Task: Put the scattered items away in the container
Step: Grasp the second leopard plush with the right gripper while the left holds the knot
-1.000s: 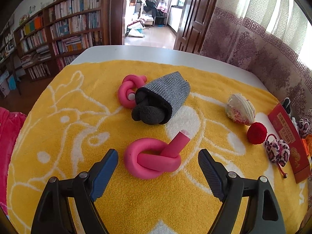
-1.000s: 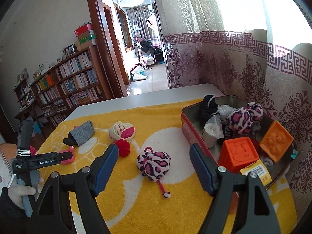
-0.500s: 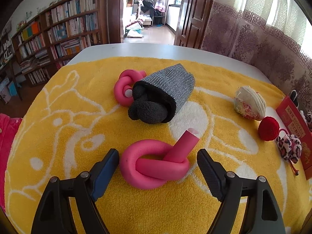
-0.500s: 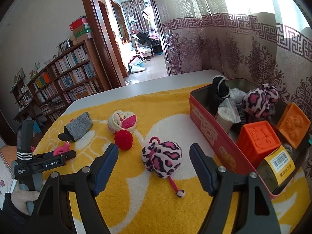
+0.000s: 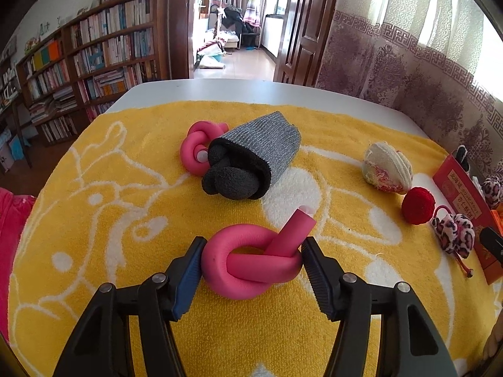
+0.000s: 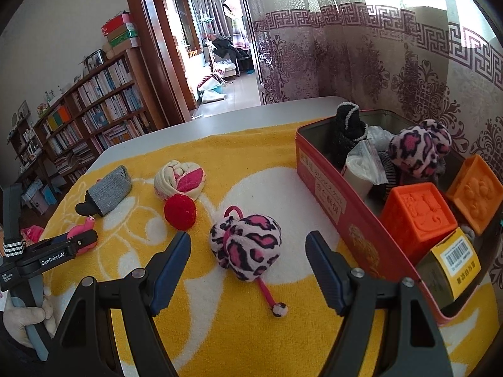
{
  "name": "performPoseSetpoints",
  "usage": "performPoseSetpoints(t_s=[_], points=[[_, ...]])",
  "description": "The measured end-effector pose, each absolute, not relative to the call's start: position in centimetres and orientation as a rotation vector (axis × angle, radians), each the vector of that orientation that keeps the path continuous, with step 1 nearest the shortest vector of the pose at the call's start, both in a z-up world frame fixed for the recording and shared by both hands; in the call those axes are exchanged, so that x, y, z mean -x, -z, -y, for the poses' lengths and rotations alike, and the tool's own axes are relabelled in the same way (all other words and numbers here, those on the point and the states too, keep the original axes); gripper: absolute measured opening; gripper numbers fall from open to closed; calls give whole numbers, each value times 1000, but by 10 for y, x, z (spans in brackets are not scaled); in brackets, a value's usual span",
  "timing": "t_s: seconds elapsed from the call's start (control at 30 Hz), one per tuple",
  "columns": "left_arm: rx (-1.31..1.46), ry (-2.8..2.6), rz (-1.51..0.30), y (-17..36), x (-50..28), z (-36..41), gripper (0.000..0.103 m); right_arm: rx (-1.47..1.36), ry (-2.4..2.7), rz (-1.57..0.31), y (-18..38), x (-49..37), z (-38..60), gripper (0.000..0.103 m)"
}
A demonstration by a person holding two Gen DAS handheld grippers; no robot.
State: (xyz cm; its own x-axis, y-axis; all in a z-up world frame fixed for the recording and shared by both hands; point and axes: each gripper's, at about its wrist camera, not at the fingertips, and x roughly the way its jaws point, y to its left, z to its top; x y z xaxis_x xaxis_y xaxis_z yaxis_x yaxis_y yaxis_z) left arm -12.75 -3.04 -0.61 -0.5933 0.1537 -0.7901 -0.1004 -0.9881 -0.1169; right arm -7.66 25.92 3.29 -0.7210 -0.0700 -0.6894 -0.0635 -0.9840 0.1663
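Note:
A pink foam knot (image 5: pixel 248 270) lies on the yellow towel (image 5: pixel 125 282) between the closing jaws of my left gripper (image 5: pixel 251 248); both pads touch its sides. In the right wrist view, my right gripper (image 6: pixel 248 242) hangs open around a leopard-print plush (image 6: pixel 248 248), its fingers well clear of it. The red tin (image 6: pixel 327 182) stands to the right, holding orange blocks (image 6: pixel 418 213), another leopard plush (image 6: pixel 418 150) and other items. The left gripper (image 6: pixel 78 242) also shows at the far left with the knot in it.
On the towel lie a second pink knot (image 5: pixel 196 150), a grey-black sock bundle (image 5: pixel 257 154), a cream sock roll (image 5: pixel 388 169) and a red ball (image 5: pixel 418 201). A gloved hand (image 6: pixel 19 311) holds the left tool. Bookshelves and a doorway stand beyond the table.
The left jaws have narrowed from wide apart until they meet the pink knot's sides. The right gripper has sunk and come closer over the leopard plush, jaws unchanged.

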Motion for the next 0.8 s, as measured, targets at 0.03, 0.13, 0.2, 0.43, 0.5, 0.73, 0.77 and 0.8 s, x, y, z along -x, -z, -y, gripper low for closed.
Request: performPoseSetpoints(t_s=[0.03,0.13,0.2,0.43,0.5,0.73,0.77,0.8], points=[[1344,-2679,93,7,128,31,63,-1179,2899,257,-32,79,-258,79],[1351,-2672,107,9,129,33,63,-1195,2894,213,-31,86,-254,79],[1366,-2668,103,12,131,32,64,-1209,2888,214,-29,90,-254,79],[1371,-2673,87,12,133,30,64,-1265,2865,232,-15,101,-253,79],[1361,-2675,106,11,132,32,64,-1280,2857,216,-12,102,-253,75],[1277,-2691,115,-6,121,31,63,-1241,2881,161,-16,95,-249,44],[1270,-2689,114,-8,120,30,63,-1237,2880,165,-16,94,-249,44],[1266,-2688,111,-9,119,29,63,-1234,2879,169,-17,93,-249,44]])
